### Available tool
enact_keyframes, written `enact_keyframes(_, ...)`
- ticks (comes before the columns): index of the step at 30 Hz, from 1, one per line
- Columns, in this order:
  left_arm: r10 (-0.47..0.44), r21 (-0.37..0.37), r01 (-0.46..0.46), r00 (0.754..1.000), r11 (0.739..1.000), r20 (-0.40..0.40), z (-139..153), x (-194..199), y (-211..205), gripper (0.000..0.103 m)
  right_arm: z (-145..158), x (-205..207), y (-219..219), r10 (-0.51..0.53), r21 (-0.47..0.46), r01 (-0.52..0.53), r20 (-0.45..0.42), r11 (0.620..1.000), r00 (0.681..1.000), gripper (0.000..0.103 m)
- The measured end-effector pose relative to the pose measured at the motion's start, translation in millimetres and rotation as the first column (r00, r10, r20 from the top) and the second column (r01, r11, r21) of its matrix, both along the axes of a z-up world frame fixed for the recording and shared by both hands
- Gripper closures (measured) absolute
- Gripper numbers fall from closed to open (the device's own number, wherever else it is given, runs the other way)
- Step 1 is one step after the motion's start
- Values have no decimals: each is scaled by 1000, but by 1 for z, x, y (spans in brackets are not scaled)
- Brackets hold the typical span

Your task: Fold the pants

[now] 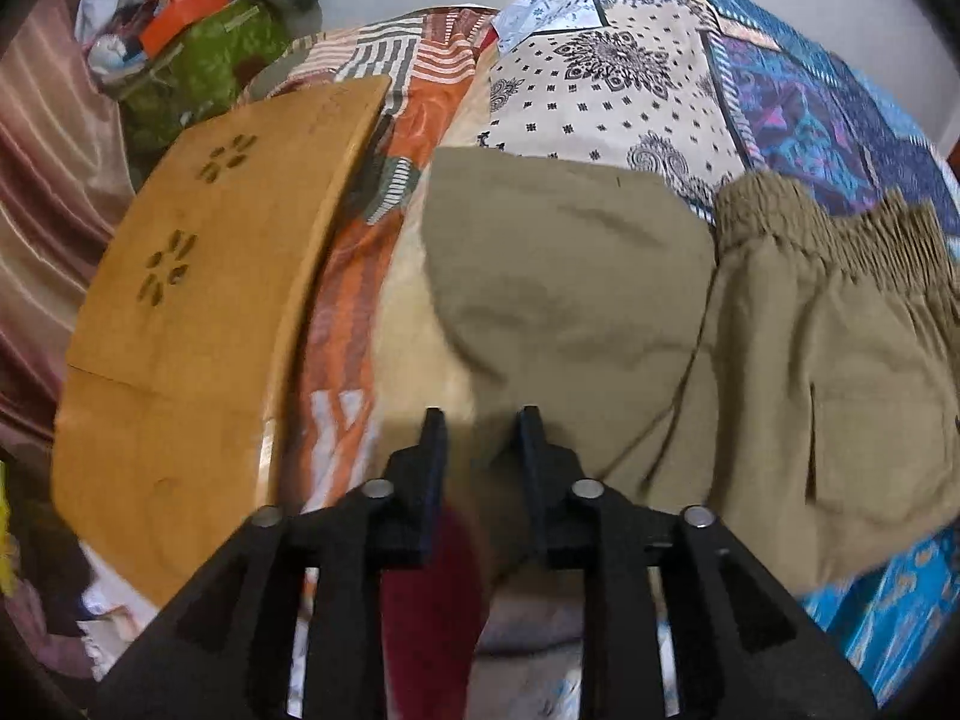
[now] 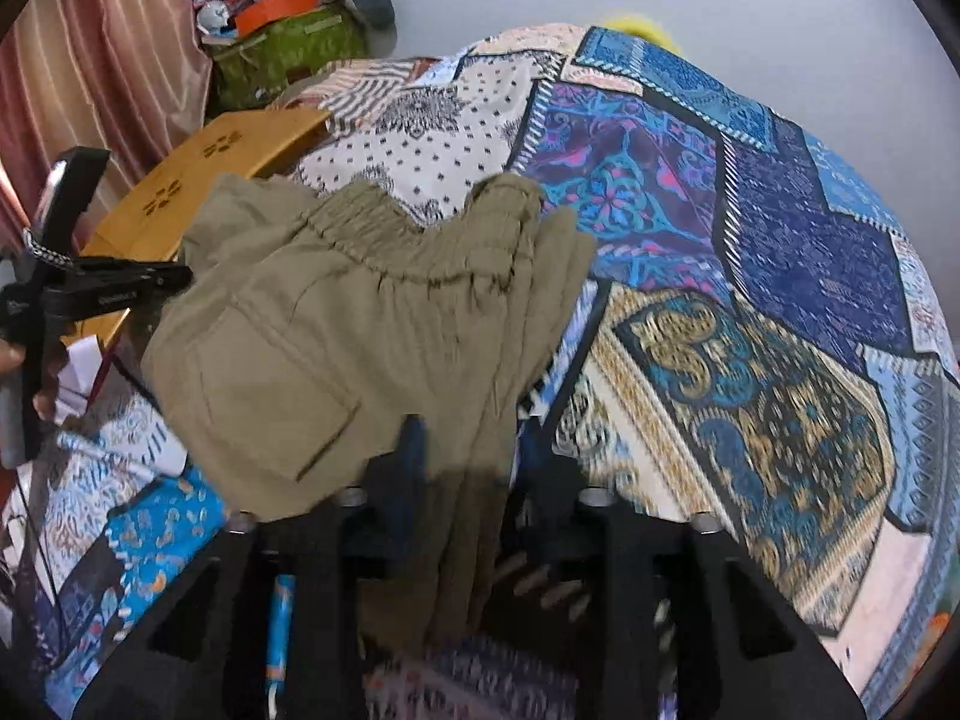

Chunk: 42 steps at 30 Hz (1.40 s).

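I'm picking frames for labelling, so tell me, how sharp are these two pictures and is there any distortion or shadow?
Left wrist view: strong fisheye bulge, dark corners, the wooden board bows; the khaki pants smear near the jaws, which shade the cloth. Right wrist view: same bulge; the bedspread blurs toward the lower right, and the pants fold between the jaws lies in shadow.

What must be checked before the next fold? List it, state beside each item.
1. Left gripper free of cloth: ok, jaws apart, nothing pinched.
2. Right gripper free of the pants: not ok, cloth lies between its open jaws.
3. Waistband flat: not ok, bunched.
4. Wooden board apart from the pants: ok.
5. Near edge of the pants resting on the bedspread: cannot tell, hidden by the grippers.
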<state>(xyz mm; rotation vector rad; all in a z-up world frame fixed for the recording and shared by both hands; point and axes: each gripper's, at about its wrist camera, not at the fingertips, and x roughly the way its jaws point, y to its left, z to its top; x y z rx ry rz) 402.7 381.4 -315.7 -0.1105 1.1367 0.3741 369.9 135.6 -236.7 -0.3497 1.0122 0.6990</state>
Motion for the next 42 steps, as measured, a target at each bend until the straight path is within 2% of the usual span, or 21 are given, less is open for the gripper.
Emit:
enact_keyframes(1,-3,12,3,1000,1000,-3,5,-5,-1,76,2,-5,-2,2,-17,-2,-1,1000,1000,53)
enact_keyframes(5,0,-11,0,1000,1000,17,36,-31,-7,76,20,-22,-8,23,-41,-21,46,999,999,53)
enact_keyframes(11,-37,29,33,990,999,135,113,-78,-37,75,82,-62,-24,22,42,-27,127,999,992,53)
enact_keyframes(14,-61,51,51,975,997,214,158,-106,-59,75,118,-82,-31,14,102,-32,177,994,984,53)
enact_keyframes(19,-108,138,64,936,988,335,228,-159,-105,75,177,-124,-49,-3,200,-53,268,978,963,53)
enact_keyframes(22,-149,178,79,895,981,421,264,-198,-133,75,209,-154,-61,-8,249,-79,331,965,944,53)
enact_keyframes(25,-162,182,79,844,980,511,292,-239,-157,74,237,-188,-74,-18,295,-109,395,949,918,53)
enact_keyframes(29,-184,204,73,775,976,604,316,-288,-187,71,259,-225,-91,-43,361,-142,458,922,888,53)
enact_keyframes(34,-222,237,74,685,969,694,329,-342,-220,58,272,-270,-113,-79,425,-184,531,886,844,53)
enact_keyframes(38,-233,244,72,642,967,730,330,-369,-239,50,274,-300,-125,-106,459,-206,566,864,818,53)
enact_keyframes(40,-230,246,62,623,967,747,328,-379,-245,42,273,-310,-130,-122,484,-209,566,850,815,53)
enact_keyframes(42,-226,246,50,605,968,764,327,-388,-251,25,271,-317,-133,-148,497,-199,574,845,805,53)
